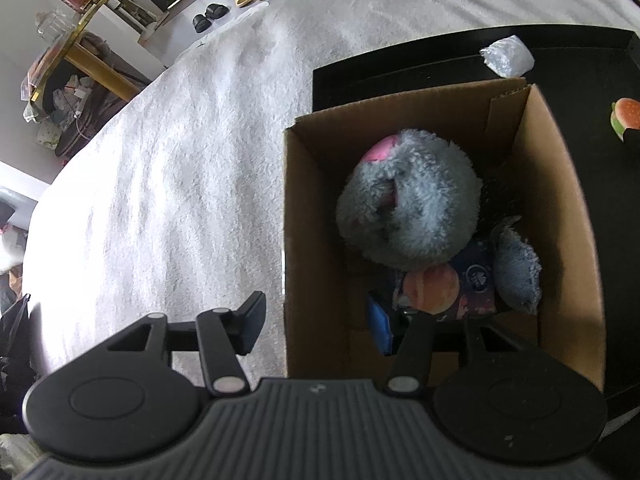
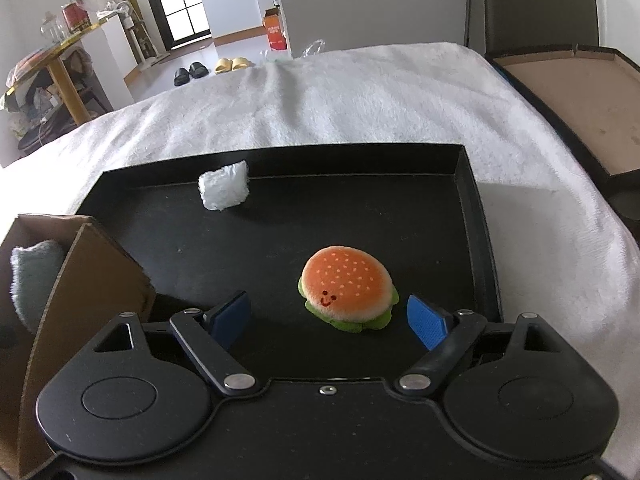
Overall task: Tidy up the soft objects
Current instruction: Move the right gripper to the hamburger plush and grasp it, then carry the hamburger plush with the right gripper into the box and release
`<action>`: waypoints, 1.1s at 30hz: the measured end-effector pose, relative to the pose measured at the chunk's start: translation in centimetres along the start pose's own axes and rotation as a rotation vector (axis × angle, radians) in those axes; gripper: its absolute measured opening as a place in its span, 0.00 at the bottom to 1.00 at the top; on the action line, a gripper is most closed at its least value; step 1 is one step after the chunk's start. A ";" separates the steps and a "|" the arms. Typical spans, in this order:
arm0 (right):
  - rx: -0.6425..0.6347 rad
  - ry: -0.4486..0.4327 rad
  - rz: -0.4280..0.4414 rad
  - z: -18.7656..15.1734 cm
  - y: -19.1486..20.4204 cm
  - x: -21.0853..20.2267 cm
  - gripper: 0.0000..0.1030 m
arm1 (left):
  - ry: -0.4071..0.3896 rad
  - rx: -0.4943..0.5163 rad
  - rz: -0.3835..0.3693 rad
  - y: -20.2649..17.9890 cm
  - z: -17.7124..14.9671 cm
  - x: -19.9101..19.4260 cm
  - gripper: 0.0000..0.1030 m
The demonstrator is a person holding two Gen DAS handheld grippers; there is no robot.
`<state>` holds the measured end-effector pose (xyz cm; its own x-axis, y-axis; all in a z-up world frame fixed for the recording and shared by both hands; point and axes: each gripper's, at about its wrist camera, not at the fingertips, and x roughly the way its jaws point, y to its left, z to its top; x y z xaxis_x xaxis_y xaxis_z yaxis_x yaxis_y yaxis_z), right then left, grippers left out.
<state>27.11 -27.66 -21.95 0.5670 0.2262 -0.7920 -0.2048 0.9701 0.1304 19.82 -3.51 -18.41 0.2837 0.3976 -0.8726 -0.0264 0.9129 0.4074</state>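
A plush hamburger toy (image 2: 349,293) sits on the black tray (image 2: 280,240), just beyond and between the blue pads of my open right gripper (image 2: 327,320). A white soft pouch (image 2: 223,190) lies at the tray's far side; it also shows in the left wrist view (image 1: 506,56). A cardboard box (image 1: 316,208) on the tray's left holds a fluffy grey plush (image 1: 412,204) and a planet-print item (image 1: 432,288). My left gripper (image 1: 316,328) is open and astride the box's left wall, one finger outside, one inside. The hamburger shows at that view's right edge (image 1: 626,118).
The tray rests on a white fluffy blanket (image 2: 360,92). The box corner (image 2: 88,280) stands close to my right gripper's left finger. An open dark case (image 2: 580,92) lies at the right. Slippers (image 2: 234,65) and shelves (image 2: 48,80) stand farther off.
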 end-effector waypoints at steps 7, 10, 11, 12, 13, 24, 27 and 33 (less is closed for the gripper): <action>-0.008 0.019 -0.008 0.0 0.2 1.8 0.81 | 0.016 -0.009 0.008 0.4 -0.2 0.3 0.52; -0.019 0.045 -0.009 -0.1 0.3 2.3 0.59 | 0.016 -0.006 0.006 0.5 -0.2 0.3 0.52; -0.025 0.058 -0.011 -0.1 0.3 2.4 0.39 | 0.016 -0.008 0.006 0.5 -0.2 0.3 0.52; -0.025 0.070 -0.007 -0.1 0.2 2.4 0.36 | 0.015 -0.010 0.004 0.5 -0.2 0.3 0.52; -0.018 0.072 0.000 -0.2 0.1 2.3 0.36 | 0.014 -0.013 0.003 0.6 -0.2 0.3 0.52; -0.026 0.048 0.032 -0.3 0.9 -0.7 0.34 | -0.004 -0.038 -0.019 1.6 -1.0 -0.5 0.52; -0.026 0.035 0.036 -0.3 1.2 -1.8 0.34 | -0.013 -0.046 -0.025 2.0 -1.3 -1.0 0.52; -0.042 0.003 0.059 -0.1 2.5 -4.3 0.34 | -0.028 -0.073 -0.054 2.7 -2.0 -1.9 0.52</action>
<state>24.07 -26.22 -18.34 0.5506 0.2826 -0.7855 -0.2712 0.9505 0.1519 17.33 -1.59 -16.21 0.3129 0.3457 -0.8846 -0.0800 0.9377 0.3381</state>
